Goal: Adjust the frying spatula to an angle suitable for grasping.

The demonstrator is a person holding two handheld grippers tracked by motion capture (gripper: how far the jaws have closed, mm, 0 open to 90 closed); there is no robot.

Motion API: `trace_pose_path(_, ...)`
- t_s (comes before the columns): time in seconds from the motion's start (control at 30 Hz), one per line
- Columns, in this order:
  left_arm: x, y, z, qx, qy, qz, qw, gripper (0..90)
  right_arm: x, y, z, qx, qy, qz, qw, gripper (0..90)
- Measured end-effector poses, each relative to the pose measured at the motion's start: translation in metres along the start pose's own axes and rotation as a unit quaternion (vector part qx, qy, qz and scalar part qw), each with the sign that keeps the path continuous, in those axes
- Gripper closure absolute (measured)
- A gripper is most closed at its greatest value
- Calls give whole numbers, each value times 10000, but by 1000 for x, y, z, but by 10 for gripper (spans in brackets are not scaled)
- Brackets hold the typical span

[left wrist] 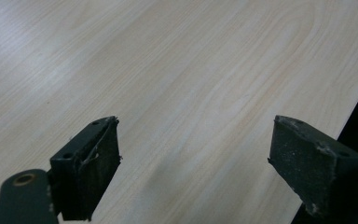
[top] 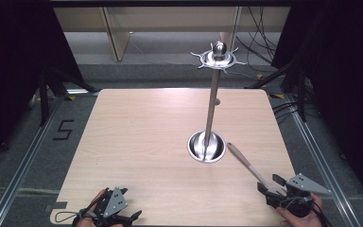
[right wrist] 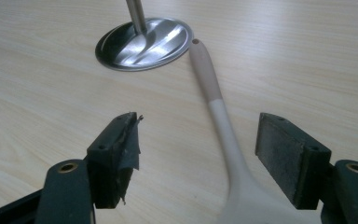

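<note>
Right gripper (right wrist: 198, 154) wide, spoon (right wrist: 221, 121) lying between its pads untouched, handle tip beside the stand (right wrist: 142, 42); left gripper (left wrist: 193, 163) wide over bare table (left wrist: 168, 70).

The spatula (right wrist: 223, 126) is pale, with a pinkish-tan handle end pierced by a small hole. It lies on the desk (top: 137, 142), handle pointing at the stand's round steel base (right wrist: 144, 44) and ending just beside it. Its broad end sits between the right gripper's (right wrist: 198, 158) wide-apart jaws, untouched.
</note>
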State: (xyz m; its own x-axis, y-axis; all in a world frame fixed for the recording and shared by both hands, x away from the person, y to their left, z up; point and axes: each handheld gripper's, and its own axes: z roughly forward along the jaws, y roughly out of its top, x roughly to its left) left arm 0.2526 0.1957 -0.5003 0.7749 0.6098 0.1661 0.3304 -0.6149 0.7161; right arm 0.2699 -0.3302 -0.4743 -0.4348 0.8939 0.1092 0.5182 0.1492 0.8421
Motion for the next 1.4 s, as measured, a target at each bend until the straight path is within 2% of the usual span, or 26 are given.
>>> trace_pose_path(0.1,0,0,0,-2,3,5,10000,152,1,0,-1,19,12,22,10000,312)
trace_pose_path(0.13,0,0,0,7,1,13,10000,152,3,1,-1,66,39,145,9999,312)
trace_pose_path(0.2,0,0,1,13,1,16,10000,152,1,3,-1,2,45,-44,10000,312)
trace_pose_path(0.23,0,0,1,15,0,13,10000,153,2,3,-1,80,27,-23,10000,312)
trace_pose_path(0.27,0,0,1,13,1,10,10000,152,1,4,0,-2,26,-86,10000,312)
trace_pose_path(0.3,0,0,1,13,1,10,10000,152,1,4,0,-2,26,-86,10000,312)
trace_pose_path(0.33,0,0,0,11,4,2,10000,152,4,5,-3,122,69,48,9999,313)
trace_pose_path(0.43,0,0,1,9,-41,-7,10000,152,4,7,-3,69,75,13,9999,313)
trace_pose_path(0.47,0,0,1,10,-43,-9,10000,152,3,7,-1,-9,58,-111,9999,313)
trace_pose_path(0.6,0,0,0,50,-42,-5,10000,152,6,10,-2,155,86,20,9998,313)
trace_pose_path(0.63,-1,0,1,-60,-42,-104,9999,152,5,12,-1,83,93,-79,9999,313)
trace_pose_path(0.67,-1,-1,2,-70,-33,-108,9999,152,8,12,0,112,58,-18,9999,313)
trace_pose_path(0.7,0,0,1,18,-31,-38,10000,152,5,14,2,78,77,-188,9998,313)
trace_pose_path(0.73,0,0,0,57,-42,-20,10000,152,5,15,3,114,51,-224,9997,313)
trace_pose_path(0.87,0,0,1,7,-34,-44,10000,152,10,18,5,178,84,-153,9997,313)
trace_pose_path(0.9,-1,-1,2,-70,-41,-117,9999,152,8,20,7,173,136,-253,9994,313)
trace_pose_path(0.93,-2,-1,2,-102,-36,-155,9998,152,11,21,7,248,91,-187,9995,313)
trace_pose_path(0.97,-1,-1,2,-41,6,-101,9999,152,9,22,9,201,130,-312,9992,313)
trace_pose_path(1.0,0,-1,2,-20,14,-50,10000,152,11,25,10,376,138,-288,9988,306)
trace_pose_path(1.03,0,-1,2,-19,17,-56,10000,152,11,25,10,376,138,-288,9988,306)
trace_pose_path(1.07,-1,-1,2,-36,-10,-106,9999,153,10,28,14,383,165,-477,9980,300)
trace_pose_path(1.2,0,0,2,-2,57,-62,10000,152,9,34,19,582,256,-595,9962,265)
trace_pose_path(1.27,0,0,2,3,46,-56,10000,152,11,35,19,669,217,-502,9963,265)
trace_pose_path(1.3,0,0,2,-4,64,-63,10000,152,11,38,20,762,208,-541,9954,271)
trace_pose_path(1.33,0,0,2,2,53,-50,10000,152,8,42,25,832,250,-713,9937,282)
trace_pose_path(1.4,-1,-1,2,-102,-15,-112,9999,153,9,44,27,848,184,-747,9934,285)
